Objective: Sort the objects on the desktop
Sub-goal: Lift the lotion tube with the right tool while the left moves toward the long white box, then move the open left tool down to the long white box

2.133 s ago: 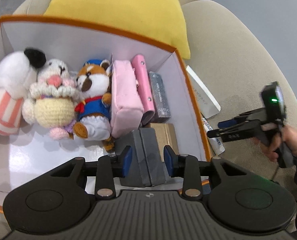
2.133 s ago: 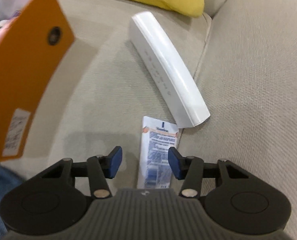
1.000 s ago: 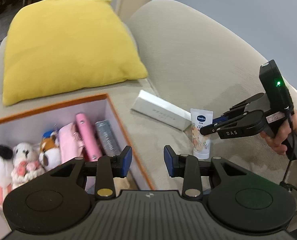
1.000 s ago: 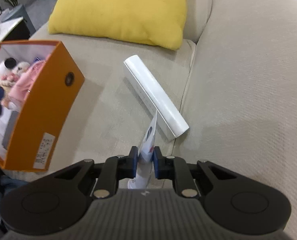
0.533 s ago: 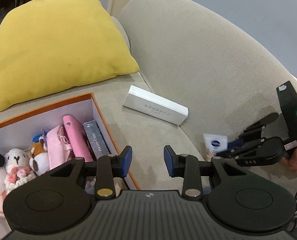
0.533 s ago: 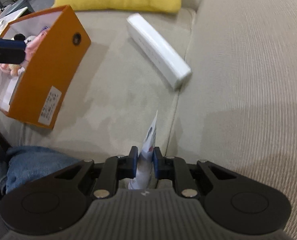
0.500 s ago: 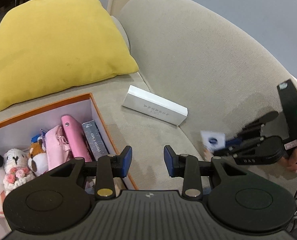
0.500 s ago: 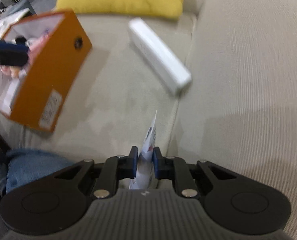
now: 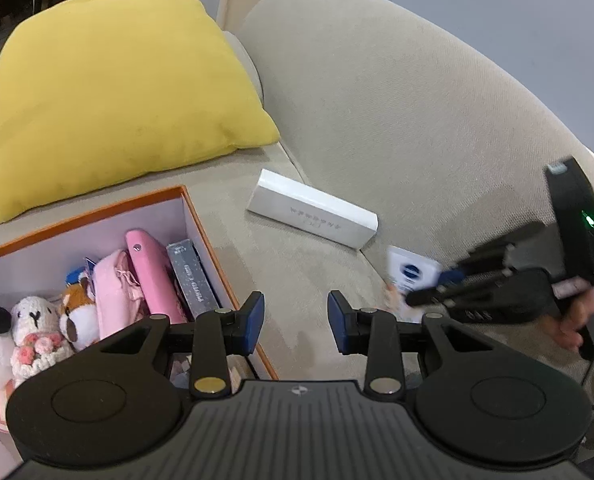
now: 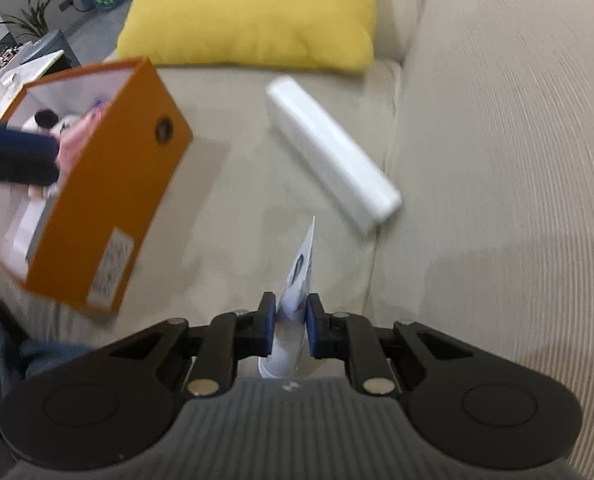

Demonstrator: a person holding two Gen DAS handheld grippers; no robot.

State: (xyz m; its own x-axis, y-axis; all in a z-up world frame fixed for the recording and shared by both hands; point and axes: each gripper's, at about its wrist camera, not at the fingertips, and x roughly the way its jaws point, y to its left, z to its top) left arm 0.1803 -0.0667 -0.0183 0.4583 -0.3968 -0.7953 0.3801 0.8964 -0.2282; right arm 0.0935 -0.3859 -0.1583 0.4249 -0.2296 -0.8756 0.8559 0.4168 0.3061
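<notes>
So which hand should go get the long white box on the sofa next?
Probably the left. The left gripper is open and empty beside the orange box, with the long white box ahead. The right gripper is shut on the cream tube.

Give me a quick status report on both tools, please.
Left tool open, empty. Right tool shut on cream tube. White box left on sofa.

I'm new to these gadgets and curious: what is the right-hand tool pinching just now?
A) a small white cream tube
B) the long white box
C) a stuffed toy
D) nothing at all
A: the right gripper has its jaws closed on the cream tube, while the long white box lies apart on the sofa cushion.
</notes>
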